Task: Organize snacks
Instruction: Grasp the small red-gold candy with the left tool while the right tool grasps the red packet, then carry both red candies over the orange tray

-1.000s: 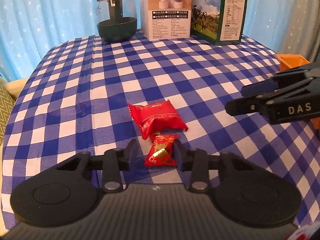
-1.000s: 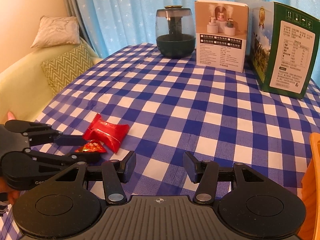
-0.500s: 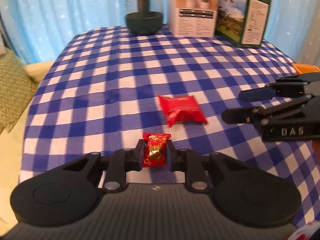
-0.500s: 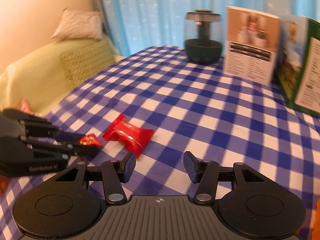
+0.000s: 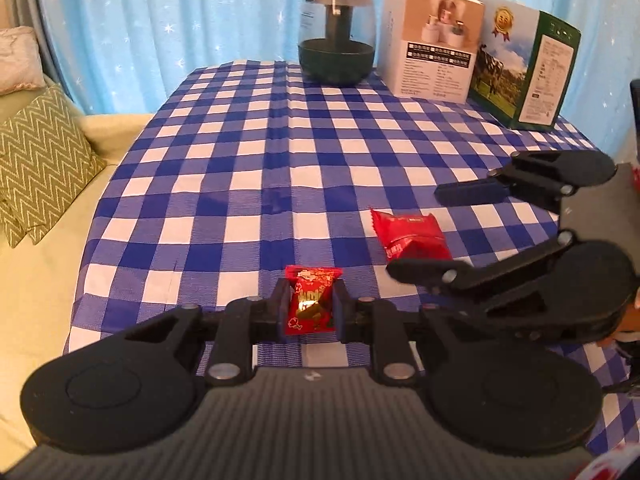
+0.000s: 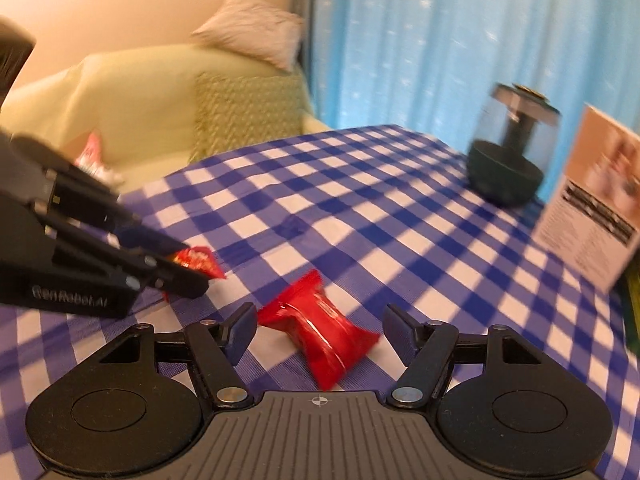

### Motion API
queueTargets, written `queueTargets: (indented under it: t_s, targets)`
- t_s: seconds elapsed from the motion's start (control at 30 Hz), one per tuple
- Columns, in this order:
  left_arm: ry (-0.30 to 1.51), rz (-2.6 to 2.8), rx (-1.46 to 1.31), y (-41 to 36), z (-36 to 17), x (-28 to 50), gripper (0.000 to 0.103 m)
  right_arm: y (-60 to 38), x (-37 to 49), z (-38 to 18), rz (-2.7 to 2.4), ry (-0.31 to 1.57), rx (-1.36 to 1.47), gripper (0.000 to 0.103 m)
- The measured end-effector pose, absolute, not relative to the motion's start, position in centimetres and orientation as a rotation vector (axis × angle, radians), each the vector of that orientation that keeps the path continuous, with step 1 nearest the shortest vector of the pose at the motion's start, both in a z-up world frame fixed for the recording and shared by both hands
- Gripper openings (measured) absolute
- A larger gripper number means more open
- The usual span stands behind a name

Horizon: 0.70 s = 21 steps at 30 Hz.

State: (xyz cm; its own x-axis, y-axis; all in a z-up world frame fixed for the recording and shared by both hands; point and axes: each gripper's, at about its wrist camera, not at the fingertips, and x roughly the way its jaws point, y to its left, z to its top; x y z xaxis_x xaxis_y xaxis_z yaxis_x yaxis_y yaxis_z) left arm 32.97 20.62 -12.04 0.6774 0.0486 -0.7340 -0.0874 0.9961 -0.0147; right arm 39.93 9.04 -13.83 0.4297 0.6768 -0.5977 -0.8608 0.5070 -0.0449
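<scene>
Small red-and-gold candy (image 5: 311, 303) pinched upright in the left tool (image 5: 309, 312), clear of the checked desk (image 5: 248, 184). Larger red snack packet (image 6: 320, 330) flat on the cloth, lying between the spread fingers of the right tool (image 6: 320, 330), pads not yet touching it; jaws just been widening. Right of the left tool, the right one straddling that packet. Far beyond both: dark humidifier (image 5: 336, 40), white carton (image 5: 430, 42), green milk box (image 5: 524, 72). Step in hand, seemingly: second pickup. Next: settle lower, centre on the packet, close gently across its narrow waist; slippery, crinkly film likely to skid.
</scene>
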Motion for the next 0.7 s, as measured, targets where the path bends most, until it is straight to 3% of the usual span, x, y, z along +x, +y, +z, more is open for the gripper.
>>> queueTargets:
  t_s: [0.4,0.7]
  targets:
    - [0.828,0.064,-0.060,20.6,-12.2,33.0,0.019,9.5,39.4,-14.1,1.017,0.605,-0.423,0.052]
    - [0.831,0.007,-0.059,18.9,-12.0,33.6,0.019,6.2,39.8,-13.8,0.907,0.848,-0.277,0.046]
